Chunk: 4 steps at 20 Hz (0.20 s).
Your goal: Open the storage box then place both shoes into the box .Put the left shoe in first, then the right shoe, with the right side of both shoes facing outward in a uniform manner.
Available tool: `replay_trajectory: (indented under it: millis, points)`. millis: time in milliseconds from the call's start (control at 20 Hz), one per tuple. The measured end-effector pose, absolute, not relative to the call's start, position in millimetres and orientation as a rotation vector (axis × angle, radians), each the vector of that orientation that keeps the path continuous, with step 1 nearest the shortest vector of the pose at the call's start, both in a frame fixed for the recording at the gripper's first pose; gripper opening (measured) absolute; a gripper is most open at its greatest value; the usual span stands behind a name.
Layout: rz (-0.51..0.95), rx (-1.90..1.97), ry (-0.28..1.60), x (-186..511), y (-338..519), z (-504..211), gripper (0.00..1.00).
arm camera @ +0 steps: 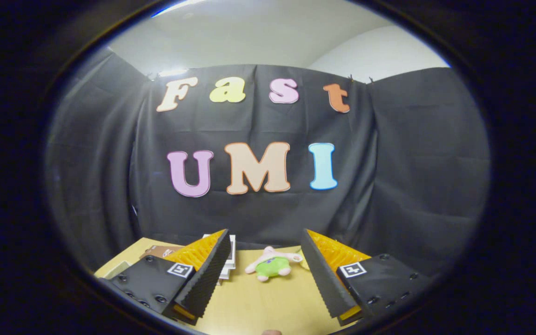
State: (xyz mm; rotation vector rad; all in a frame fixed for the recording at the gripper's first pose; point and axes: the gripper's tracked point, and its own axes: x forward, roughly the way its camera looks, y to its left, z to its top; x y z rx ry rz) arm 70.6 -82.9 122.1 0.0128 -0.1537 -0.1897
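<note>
Gripper (pixel 264 270) held high, level, aimed at booth wall; fingers spread wide, nothing between them. Box (pixel 229 260) partly hidden behind left finger; lid state unreadable. One small shoe (pixel 272 267) on table (pixel 258 302), beyond fingers, near box. Second shoe unseen. Stage unsettled. Tilt down, bring box and shoes into sight before any grasp.

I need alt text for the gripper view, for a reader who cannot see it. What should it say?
The open tongs hold nothing and hover above a light wooden table. Between and just beyond the fingers lies a small green and pink plush toy; a white box-like thing sits behind one finger, and black cloth walls the booth.
</note>
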Motion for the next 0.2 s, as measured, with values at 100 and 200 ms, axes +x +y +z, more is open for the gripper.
replay_trajectory:
  millis: [100,200]
  points:
    - [-0.184,0.002,-0.176,66.7,-86.6,118.8,0.98]
    - [-0.174,0.005,-0.184,62.5,-91.2,113.0,0.98]
